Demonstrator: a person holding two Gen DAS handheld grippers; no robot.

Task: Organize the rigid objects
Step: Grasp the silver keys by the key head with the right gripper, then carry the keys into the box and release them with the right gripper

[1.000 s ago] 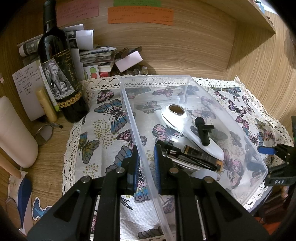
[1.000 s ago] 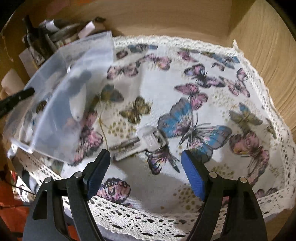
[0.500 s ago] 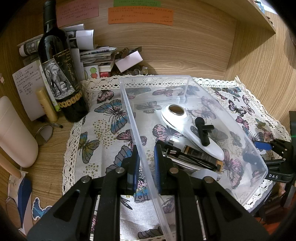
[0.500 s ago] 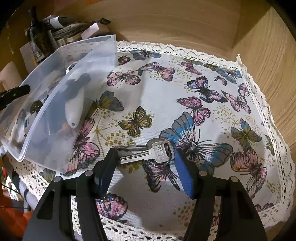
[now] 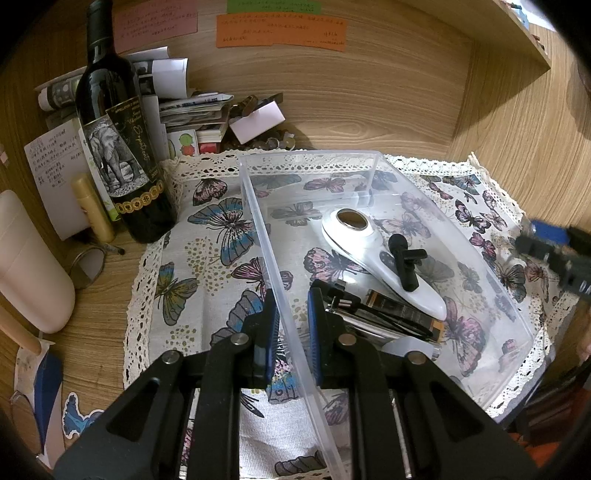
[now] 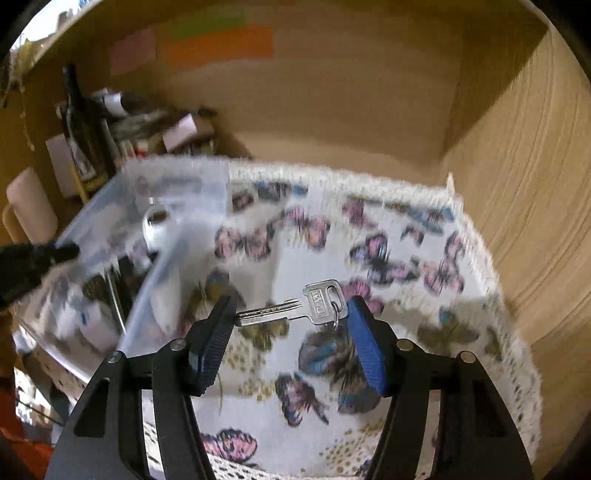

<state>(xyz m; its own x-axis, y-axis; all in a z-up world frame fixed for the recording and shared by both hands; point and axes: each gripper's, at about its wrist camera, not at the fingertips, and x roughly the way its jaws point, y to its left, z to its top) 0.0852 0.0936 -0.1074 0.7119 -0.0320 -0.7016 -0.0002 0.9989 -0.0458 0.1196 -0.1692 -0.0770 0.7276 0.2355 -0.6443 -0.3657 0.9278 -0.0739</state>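
The right gripper [image 6: 288,325] has the key [image 6: 295,308] pinched end to end between its blue pads, tip against the left pad, head and ring against the right; it is lifted clear of the butterfly cloth [image 6: 369,369], and the blur says the hand is on the move. Off to that gripper's left sits the clear plastic bin [image 6: 173,258] — the likely destination, I'd judge.

Over on the other side, the left gripper [image 5: 291,325] is clamped onto the bin's near wall, one pad outside, one inside, steadying it; just ahead of its fingers and to the right, inside the bin, lie a white handheld device [image 5: 373,258] with a black clip-like piece [image 5: 404,264] resting on it, and a dark flat tool bundle [image 5: 384,317] close against the inner pad.

Progress looks well along: several items already binned, the key in the air, nothing else loose on the cloth that I can see.

Writing: the key head carries stamped letters, too small to read surely; ahead and left of the left gripper stands a wine bottle [image 5: 118,155] with an elephant label, its script unreadable; the coloured notes [image 5: 280,29] on the back wall are illegible too.
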